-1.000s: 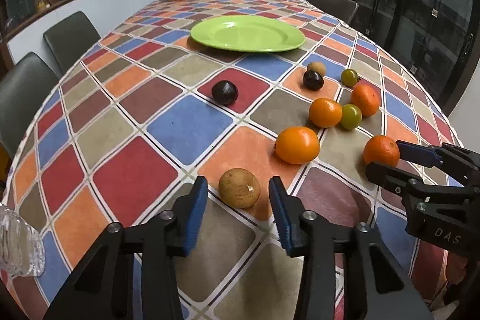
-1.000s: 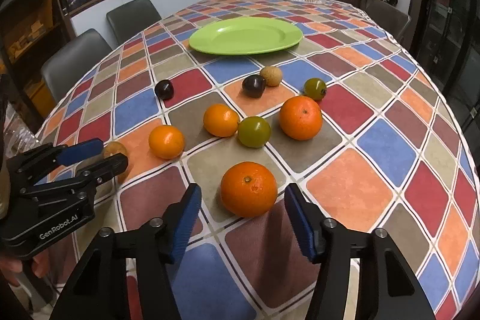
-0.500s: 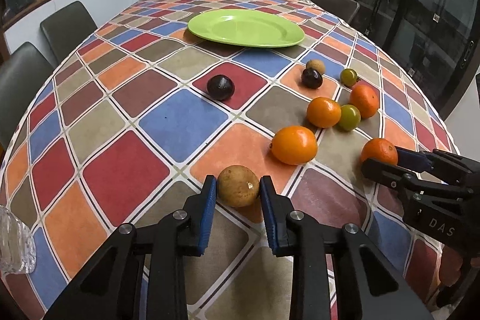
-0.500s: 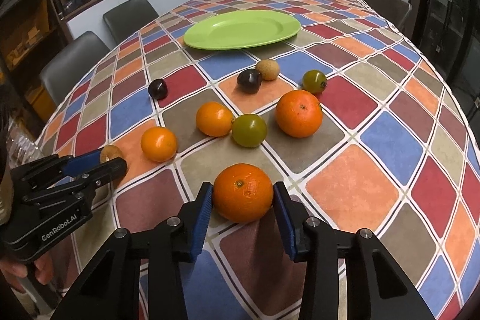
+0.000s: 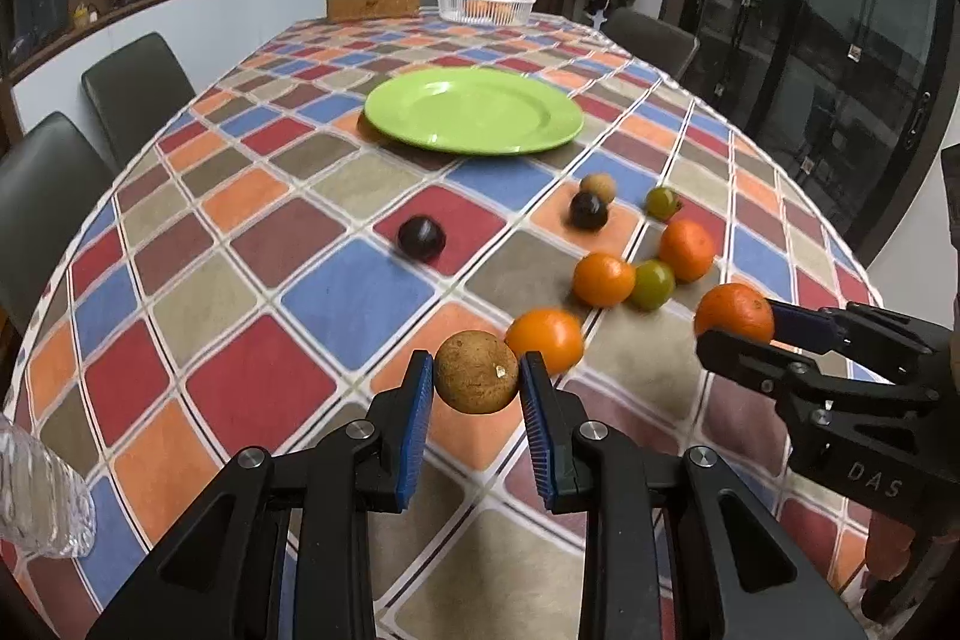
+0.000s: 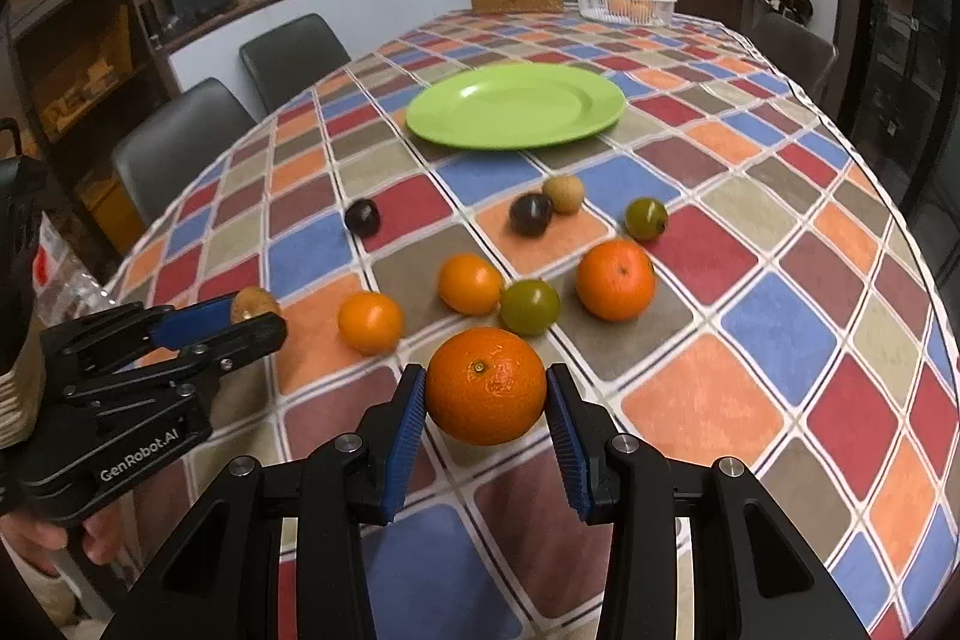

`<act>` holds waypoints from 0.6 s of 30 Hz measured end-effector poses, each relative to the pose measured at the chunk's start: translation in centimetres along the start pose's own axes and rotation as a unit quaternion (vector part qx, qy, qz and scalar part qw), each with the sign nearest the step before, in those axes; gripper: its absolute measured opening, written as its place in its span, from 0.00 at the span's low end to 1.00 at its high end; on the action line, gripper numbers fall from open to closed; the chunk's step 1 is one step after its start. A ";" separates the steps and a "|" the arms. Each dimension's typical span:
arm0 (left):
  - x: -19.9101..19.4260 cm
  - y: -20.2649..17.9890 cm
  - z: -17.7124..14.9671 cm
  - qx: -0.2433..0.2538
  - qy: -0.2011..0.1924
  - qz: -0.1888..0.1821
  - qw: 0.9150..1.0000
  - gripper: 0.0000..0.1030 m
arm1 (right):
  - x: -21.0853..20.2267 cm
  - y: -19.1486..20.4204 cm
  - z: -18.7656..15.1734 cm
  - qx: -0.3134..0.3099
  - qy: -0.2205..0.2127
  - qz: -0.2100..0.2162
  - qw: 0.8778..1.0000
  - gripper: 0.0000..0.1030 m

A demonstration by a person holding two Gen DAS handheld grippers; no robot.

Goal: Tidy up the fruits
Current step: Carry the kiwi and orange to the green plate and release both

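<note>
The left gripper [image 5: 477,388] has its jaws clenched on a brown round fruit [image 5: 476,371], which sits between the blue pads near the front edge of the bench [image 5: 354,292]. The right gripper [image 6: 486,403] grasps a large orange [image 6: 486,386] in the same way, its pads pressing on both sides of it.

On the checkered cloth, a little farther, lie the other fruits: a small orange [image 6: 370,322] at the left, then another orange [image 6: 470,284], a green fruit [image 6: 529,307] touching it, and a bigger orange [image 6: 615,280] at the right. Beyond them are a dark fruit [image 6: 362,218] alone, a second dark fruit [image 6: 530,215] just beside a small tan fruit [image 6: 563,194], and a green-brown fruit [image 6: 645,219]. The green plate [image 6: 516,106] stands farther, with nothing on it.
</note>
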State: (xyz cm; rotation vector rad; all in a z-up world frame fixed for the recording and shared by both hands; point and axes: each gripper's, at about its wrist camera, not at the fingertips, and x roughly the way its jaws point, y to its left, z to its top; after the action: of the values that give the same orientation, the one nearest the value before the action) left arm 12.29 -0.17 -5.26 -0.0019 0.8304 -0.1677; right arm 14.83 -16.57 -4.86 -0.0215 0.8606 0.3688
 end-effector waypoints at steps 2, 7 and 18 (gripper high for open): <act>-0.3 -0.3 0.5 0.003 -0.008 -0.002 1.000 0.28 | -0.4 0.1 0.5 -0.002 -0.006 0.006 1.000 0.40; -0.6 -0.6 2.0 0.008 -0.024 -0.008 1.000 0.28 | -1.0 -0.2 1.9 -0.003 -0.023 0.023 0.999 0.40; 0.5 -0.8 6.4 0.027 -0.038 -0.019 0.999 0.28 | -0.3 -1.3 6.5 -0.021 -0.042 0.032 0.998 0.40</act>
State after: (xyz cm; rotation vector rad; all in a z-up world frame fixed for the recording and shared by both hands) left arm 17.26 -1.42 -1.25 0.0263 0.7507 -0.2242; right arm 19.88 -16.80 -0.53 -0.0177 0.7712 0.4460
